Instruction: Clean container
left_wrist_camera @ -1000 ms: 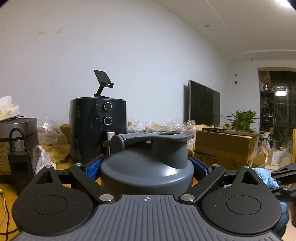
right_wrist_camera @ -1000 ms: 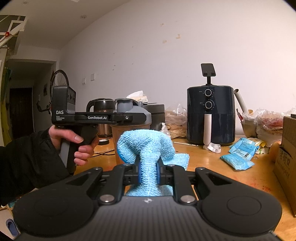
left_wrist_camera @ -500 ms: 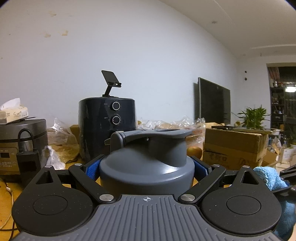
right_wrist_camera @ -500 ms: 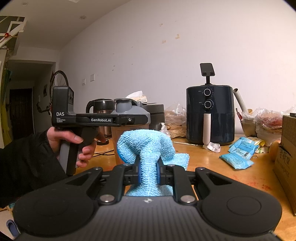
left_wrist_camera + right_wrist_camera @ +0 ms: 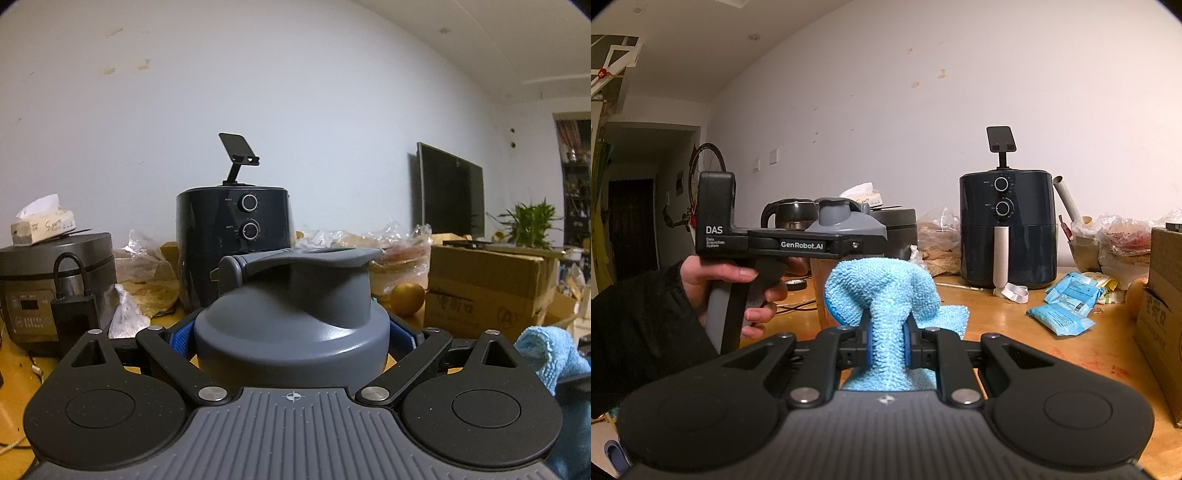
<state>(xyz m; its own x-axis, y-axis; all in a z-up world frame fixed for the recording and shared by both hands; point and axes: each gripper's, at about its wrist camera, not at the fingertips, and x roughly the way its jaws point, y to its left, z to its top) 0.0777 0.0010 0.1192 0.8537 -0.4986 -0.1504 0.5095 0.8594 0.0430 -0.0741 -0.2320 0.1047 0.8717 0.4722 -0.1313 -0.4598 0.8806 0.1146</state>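
Observation:
A container with a grey domed flip lid point(image 5: 291, 325) fills the middle of the left wrist view. My left gripper point(image 5: 291, 336) is shut on it, blue pads point(image 5: 183, 338) pressing just below the lid on both sides. In the right wrist view a hand holds that left gripper point(image 5: 866, 240) level above the table, with the container's lid point(image 5: 846, 218) above the fingers and its translucent brownish body point(image 5: 822, 288) below. My right gripper point(image 5: 886, 343) is shut on a bunched light blue cloth point(image 5: 886, 291), just right of the container. The cloth point(image 5: 546, 350) also shows at the left view's right edge.
On the wooden table point(image 5: 1052, 343) stand a dark air fryer point(image 5: 1008, 229), a rice cooker point(image 5: 48, 280) with a tissue box on top, a kettle point(image 5: 790, 214), blue packets point(image 5: 1063, 306) and a cardboard box point(image 5: 491, 291). Plastic bags line the wall.
The left gripper has turned a little to the left, so the air fryer and background slid right in its view; it still grips the container. The right gripper and cloth have not moved.

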